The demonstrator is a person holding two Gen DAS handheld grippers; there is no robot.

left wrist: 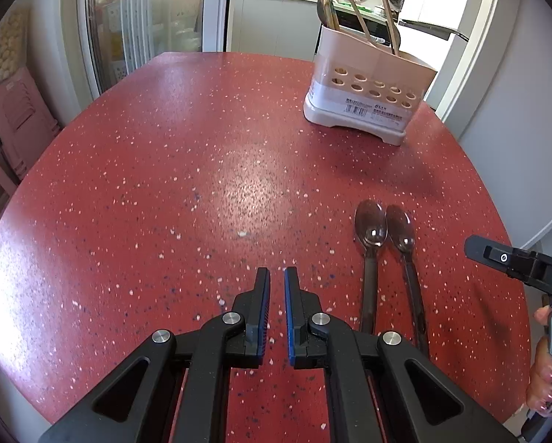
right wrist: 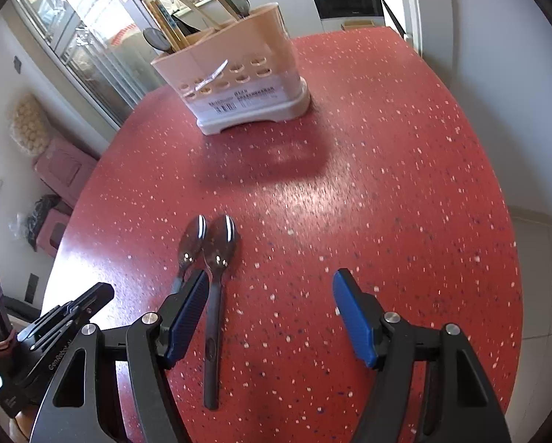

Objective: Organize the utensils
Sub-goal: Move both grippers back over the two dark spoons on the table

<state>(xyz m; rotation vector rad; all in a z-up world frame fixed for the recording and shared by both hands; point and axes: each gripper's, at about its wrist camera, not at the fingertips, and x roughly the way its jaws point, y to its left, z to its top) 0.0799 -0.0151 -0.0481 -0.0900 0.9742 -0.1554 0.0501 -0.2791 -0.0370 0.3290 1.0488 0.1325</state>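
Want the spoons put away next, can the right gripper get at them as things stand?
Probably yes. The right gripper is open with nothing between its fingers, and the two spoons lie bare on the table just by its left finger; only each other crowds them.

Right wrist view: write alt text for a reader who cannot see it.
Two dark spoons lie side by side on a red speckled table, beside the open right gripper. Behind stands a beige utensil holder with utensils inside.

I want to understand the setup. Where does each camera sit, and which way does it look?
Left wrist: on the left gripper, jaws almost shut, angled down at the red table; the right gripper and a hand show at the right edge.
Right wrist: on the right gripper, jaws open, angled down; the left gripper shows at the left edge.
Shared: two spoons, utensil holder.
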